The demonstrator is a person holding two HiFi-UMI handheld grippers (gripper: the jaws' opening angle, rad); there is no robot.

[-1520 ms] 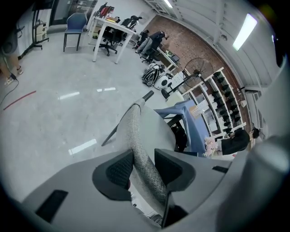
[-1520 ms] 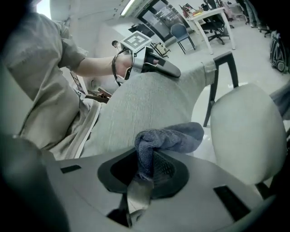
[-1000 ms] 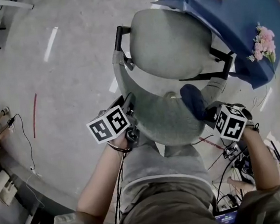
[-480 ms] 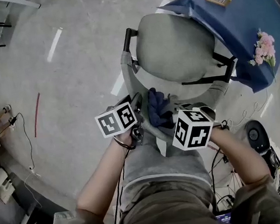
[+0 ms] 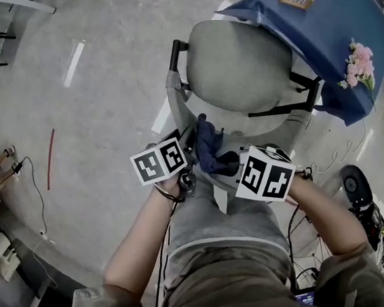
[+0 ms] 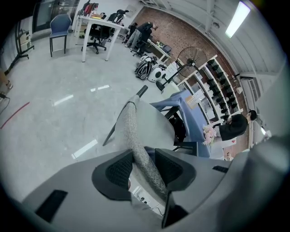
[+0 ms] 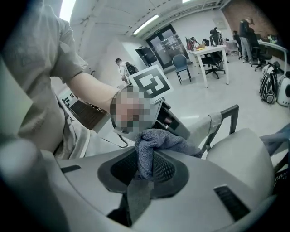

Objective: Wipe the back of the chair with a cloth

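A grey office chair stands in front of me, its seat (image 5: 237,63) seen from above in the head view. My left gripper (image 5: 188,141) is shut on the top edge of the chair back (image 6: 132,129), and the fabric rim runs between its pads (image 6: 120,170). A dark blue cloth (image 5: 208,147) is bunched in my right gripper (image 5: 225,161), which is shut on it. The cloth (image 7: 156,138) lies against the upper chair back, right beside the left gripper's marker cube (image 7: 152,84). Most of the back's rear face is hidden below the grippers.
A table with a blue cover (image 5: 329,26) stands close behind the chair's right side, with pink flowers (image 5: 359,60) on it. Cables and a round black device (image 5: 352,184) lie on the floor at the right. A red strip (image 5: 49,154) marks the floor at the left.
My right gripper has swept the cloth from the right side of the chair back over to the left, up next to the left gripper. The left gripper has kept its hold in place.
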